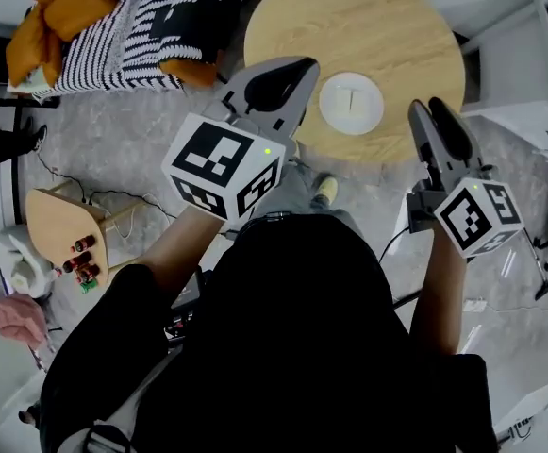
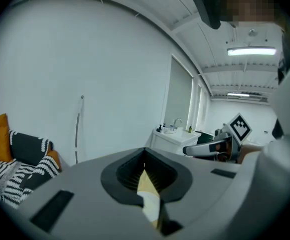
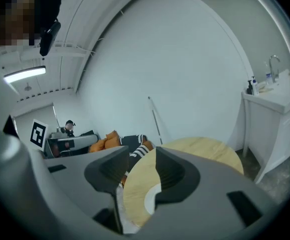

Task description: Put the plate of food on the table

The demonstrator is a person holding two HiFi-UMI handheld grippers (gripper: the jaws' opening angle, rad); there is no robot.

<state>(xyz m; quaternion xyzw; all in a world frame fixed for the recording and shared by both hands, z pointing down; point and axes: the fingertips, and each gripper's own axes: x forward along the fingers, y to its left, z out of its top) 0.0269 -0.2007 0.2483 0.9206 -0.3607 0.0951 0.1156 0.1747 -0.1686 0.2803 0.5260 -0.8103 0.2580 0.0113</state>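
A: Step in hand?
B: Placing looks finished. White round plate (image 1: 351,103) sits on round pale-wood table (image 1: 387,26), upper centre.
A: Grippers?
B: Left gripper (image 1: 292,75) jaws together, empty. Right gripper (image 1: 434,111) jaws apart, empty. Next move is probably to back clear.

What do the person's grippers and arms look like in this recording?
The left gripper and right gripper are both grey plastic, with black pads lining their fingers. Each carries a white cube printed with black square markers and a small green light. The person wears a black top; the forearms are uncovered.
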